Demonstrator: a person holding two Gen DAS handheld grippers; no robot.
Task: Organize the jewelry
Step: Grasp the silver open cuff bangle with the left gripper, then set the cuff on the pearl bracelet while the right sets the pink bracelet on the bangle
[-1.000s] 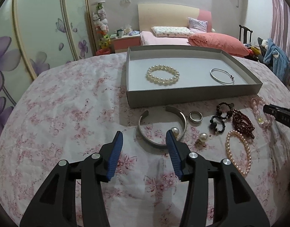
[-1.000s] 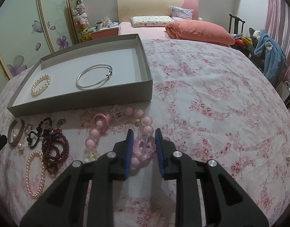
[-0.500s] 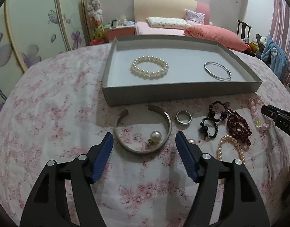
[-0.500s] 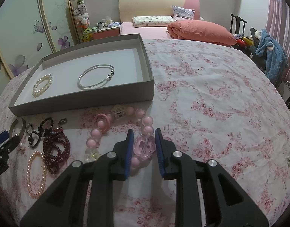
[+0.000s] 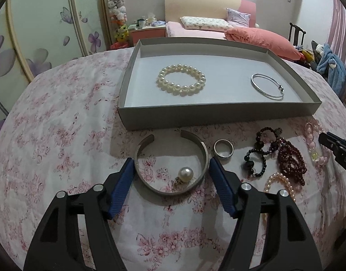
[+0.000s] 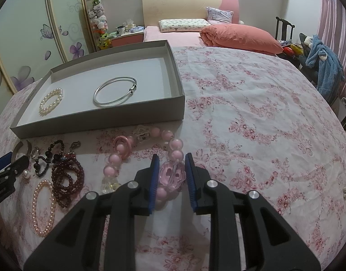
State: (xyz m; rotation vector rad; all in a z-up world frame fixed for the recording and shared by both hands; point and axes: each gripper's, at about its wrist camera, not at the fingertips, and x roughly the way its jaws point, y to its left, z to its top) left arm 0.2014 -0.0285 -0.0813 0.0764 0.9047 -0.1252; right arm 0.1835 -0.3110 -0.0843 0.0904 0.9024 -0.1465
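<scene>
Silver cuff [image 5: 170, 162] flanked by spread left hand-held gripper [image 5: 171, 166]; right hand-held gripper [image 6: 172, 166] seemingly pinching pink bead bracelet [image 6: 173, 175]

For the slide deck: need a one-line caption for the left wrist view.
Open left gripper straddles a silver cuff bangle below the grey tray holding a pearl bracelet.

Pink pearl bracelet [image 5: 279, 185] partly hidden behind left jaws.

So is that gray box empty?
No. The gray box holds a white pearl bracelet and a thin silver bangle.
</scene>
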